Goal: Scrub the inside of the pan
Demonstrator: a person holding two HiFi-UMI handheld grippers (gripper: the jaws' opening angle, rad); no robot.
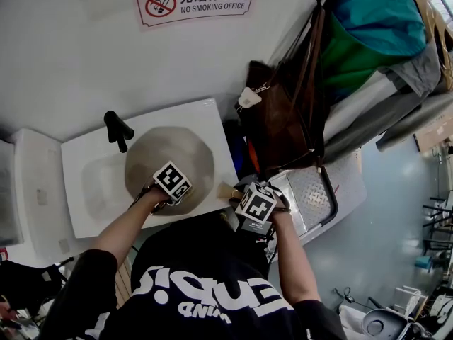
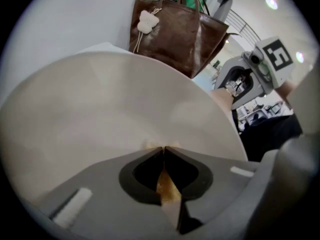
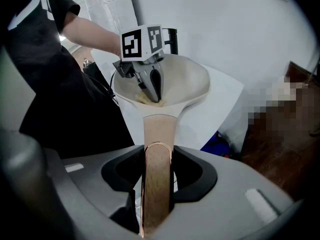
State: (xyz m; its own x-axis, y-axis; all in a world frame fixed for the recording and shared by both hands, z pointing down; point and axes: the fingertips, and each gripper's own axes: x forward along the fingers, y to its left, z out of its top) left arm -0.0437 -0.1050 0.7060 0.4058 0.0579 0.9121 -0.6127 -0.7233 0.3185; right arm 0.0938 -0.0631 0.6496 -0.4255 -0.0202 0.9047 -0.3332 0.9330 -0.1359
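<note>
**Pan scrub: two grips I wouldn't fully trust**

The pan (image 1: 177, 147) sits over the sink (image 1: 85, 154) basin, just right of the black faucet (image 1: 117, 127). Its wooden handle (image 3: 159, 129) sticks out past the sink's front right corner. The right gripper (image 3: 158, 159) is clamped on that handle, one jaw on each side. The left gripper (image 2: 163, 149) is down inside the pan, over the sink's front edge. Its jaws are pinched tight on a thin yellowish scrub pad (image 2: 167, 186) that's pressed against the near inner wall.

What I'd worry about:

- That pad is a skinny sliver held only at the tips. Push hard sideways and it could fold or slip out, and then bare jaw tips would be scraping the pale coating.
- The handle is smooth and rounded. Pressure on the pan wall could roll the pan in the right gripper's grip, or rock it against the sink.
- A brown bag (image 2: 175, 34) hangs just past the sink's right side, so splashes could reach it.
</note>
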